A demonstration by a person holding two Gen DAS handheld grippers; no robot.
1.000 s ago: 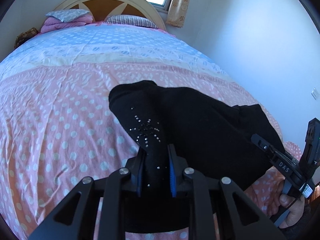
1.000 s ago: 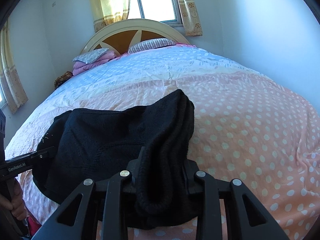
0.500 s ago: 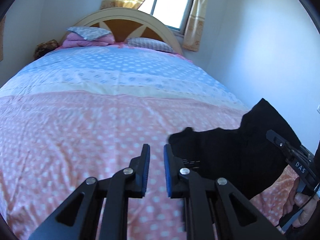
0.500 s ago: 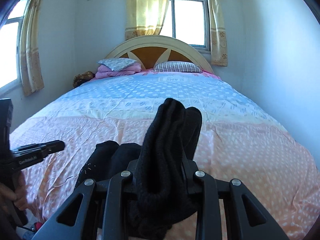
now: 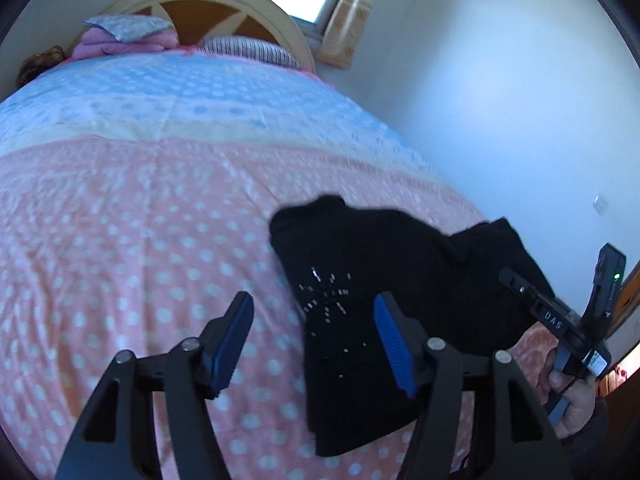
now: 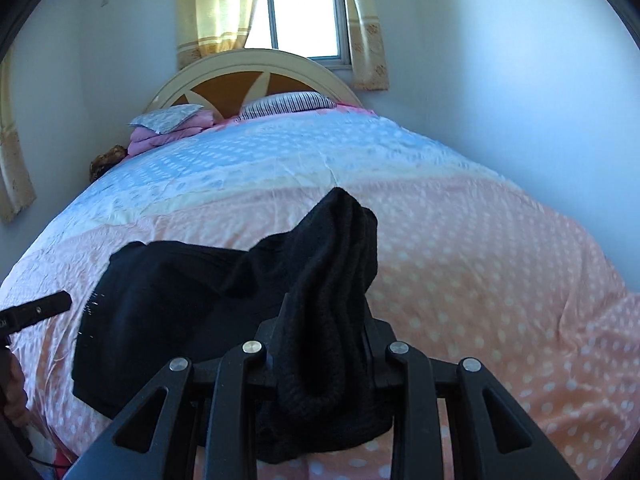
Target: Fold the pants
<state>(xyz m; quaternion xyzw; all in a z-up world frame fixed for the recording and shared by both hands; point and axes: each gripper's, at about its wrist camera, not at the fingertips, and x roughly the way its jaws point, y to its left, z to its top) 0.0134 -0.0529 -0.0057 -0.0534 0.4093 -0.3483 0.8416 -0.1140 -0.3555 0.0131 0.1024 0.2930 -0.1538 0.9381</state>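
Your left gripper (image 5: 314,334) stands with both blue-padded fingers (image 5: 390,334) spread wide and grasps nothing; it hovers low over the near edge of one pair of black pants (image 5: 384,280), whose stud pattern shows between the fingers. Your right gripper (image 6: 326,338) is clamped on a bunched, knitted end of the same pants (image 6: 192,300), lifting it while the rest lies on one polka-dot bedspread (image 6: 460,248). Two pillows (image 6: 288,102) rest at one arched headboard (image 6: 256,68).
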